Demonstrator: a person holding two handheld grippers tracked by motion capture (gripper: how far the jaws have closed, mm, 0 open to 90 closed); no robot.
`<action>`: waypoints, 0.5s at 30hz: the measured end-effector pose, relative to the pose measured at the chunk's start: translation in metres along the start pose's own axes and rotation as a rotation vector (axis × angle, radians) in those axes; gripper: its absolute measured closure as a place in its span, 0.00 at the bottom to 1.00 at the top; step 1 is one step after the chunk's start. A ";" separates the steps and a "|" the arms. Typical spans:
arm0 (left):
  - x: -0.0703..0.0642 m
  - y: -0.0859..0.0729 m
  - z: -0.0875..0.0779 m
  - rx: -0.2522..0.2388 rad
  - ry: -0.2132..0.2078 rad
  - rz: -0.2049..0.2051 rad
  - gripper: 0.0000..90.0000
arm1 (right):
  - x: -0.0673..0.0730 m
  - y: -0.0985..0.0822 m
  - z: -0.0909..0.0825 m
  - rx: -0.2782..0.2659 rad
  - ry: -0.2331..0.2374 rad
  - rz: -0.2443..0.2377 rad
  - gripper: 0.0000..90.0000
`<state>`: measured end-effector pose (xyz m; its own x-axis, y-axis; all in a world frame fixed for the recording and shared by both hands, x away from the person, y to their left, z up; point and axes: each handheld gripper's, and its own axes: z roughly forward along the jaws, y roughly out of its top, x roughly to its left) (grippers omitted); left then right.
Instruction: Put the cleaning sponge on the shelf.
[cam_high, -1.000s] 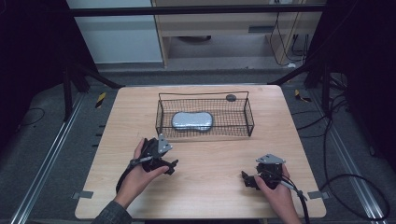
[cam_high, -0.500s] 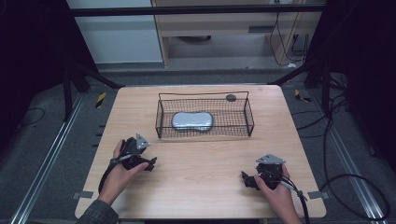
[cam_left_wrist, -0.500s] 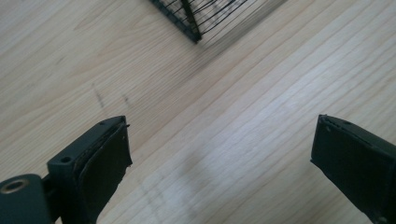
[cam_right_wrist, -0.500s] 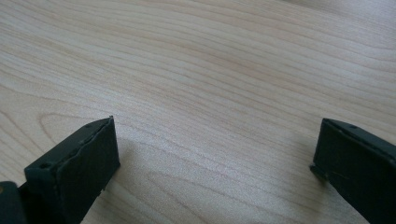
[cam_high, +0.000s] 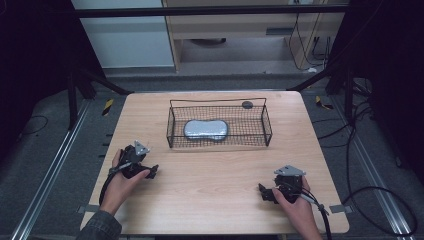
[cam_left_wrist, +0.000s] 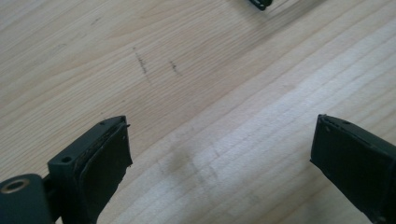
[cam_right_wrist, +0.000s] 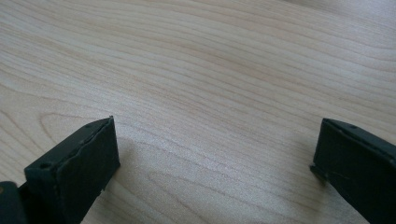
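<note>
A black wire basket (cam_high: 219, 145) stands at the back middle of the wooden table (cam_high: 210, 195), with a grey rounded pad-like object (cam_high: 205, 129) lying inside it. My left gripper (cam_high: 150, 171) rests low over the table's left front, held in a hand, jaws wide apart over bare wood (cam_left_wrist: 219, 154). At the right front, my right gripper (cam_high: 264, 192) sits in the other hand, pointing left, also open over bare wood (cam_right_wrist: 215, 154). Neither holds anything.
A small dark round object (cam_high: 247, 104) lies on the table behind the basket's back right corner. Cables trail from both grippers off the front edge. Dark frame posts and floor cables surround the table.
My left gripper has moved left and toward the table's left edge, away from the basket. The right gripper has stayed where it was.
</note>
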<state>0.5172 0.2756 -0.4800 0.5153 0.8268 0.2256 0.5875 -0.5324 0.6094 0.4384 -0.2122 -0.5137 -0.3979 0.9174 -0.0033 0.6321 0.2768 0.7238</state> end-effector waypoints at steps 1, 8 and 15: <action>0.002 0.000 0.001 0.001 0.001 -0.007 0.05 | 0.000 0.000 0.000 0.000 0.000 0.001 0.00; 0.009 -0.002 0.011 -0.022 -0.013 -0.069 0.04 | 0.000 0.000 0.000 0.000 -0.001 0.001 0.00; 0.013 -0.001 0.018 -0.057 -0.019 -0.107 0.04 | 0.000 0.000 0.000 0.000 0.000 0.001 0.00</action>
<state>0.5340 0.2837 -0.4914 0.4636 0.8744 0.1428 0.6033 -0.4296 0.6719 0.4383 -0.2122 -0.5137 -0.3972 0.9177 -0.0031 0.6325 0.2762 0.7236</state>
